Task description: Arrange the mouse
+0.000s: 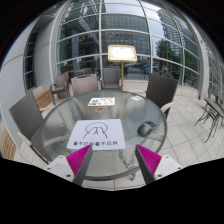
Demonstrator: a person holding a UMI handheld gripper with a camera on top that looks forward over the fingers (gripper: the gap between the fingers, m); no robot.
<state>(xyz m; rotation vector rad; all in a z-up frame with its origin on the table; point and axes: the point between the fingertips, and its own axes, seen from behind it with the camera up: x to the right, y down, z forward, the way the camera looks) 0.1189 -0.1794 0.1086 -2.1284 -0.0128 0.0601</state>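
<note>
One mouse on a round glass counter, hand-held gripper hanging back.

Gripper view: the hand-held gripper [110,165] is spread wide and grips nothing, both pink pads [76,163] over the counter's [60,128] near edge. One dark mouse [147,128] lies near the right edge, just beside one white printed sheet [96,135] at centre. A second sheet [101,101] lies at the far edge. Several chairs [28,118] ring it.

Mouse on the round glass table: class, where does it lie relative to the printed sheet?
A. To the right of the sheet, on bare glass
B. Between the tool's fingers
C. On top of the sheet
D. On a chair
A: the mouse rests on the glass table, right of the printed sheet, beyond the open tool.
</note>
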